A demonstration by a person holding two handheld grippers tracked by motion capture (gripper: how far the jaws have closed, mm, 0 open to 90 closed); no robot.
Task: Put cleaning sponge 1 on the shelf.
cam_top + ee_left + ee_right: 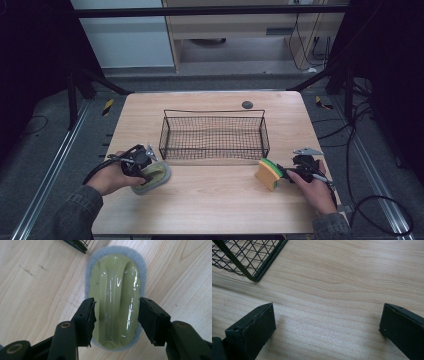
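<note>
Nearest, at the bottom edge of the high view: two grey sleeves, each ending in a hand on the wooden table (210,210). Just ahead, left hand (112,179) wrapped around the left gripper (116,312), tipped down over a scrubber (115,280) with a glossy pale green handle on a grey pad. Lying flat on the wood, near the table's left front, just off the basket's near left corner. Jaws narrowed, one on each long side of the green handle, right at its edges; cannot tell whether the pads press on it or merely flank it. On the other side, right hand (316,192) holding the right gripper (327,327), jaws spread wide with bare wood grain between them. Just beyond its tips in the high view, an orange sponge (268,174) with a green scouring layer, standing on edge and unheld. Farther back, mid-table, a black wire basket (215,137), upright between the two hands. Beyond that, near the far edge, a small dark round disc (247,104) set in the tabletop.
</note>
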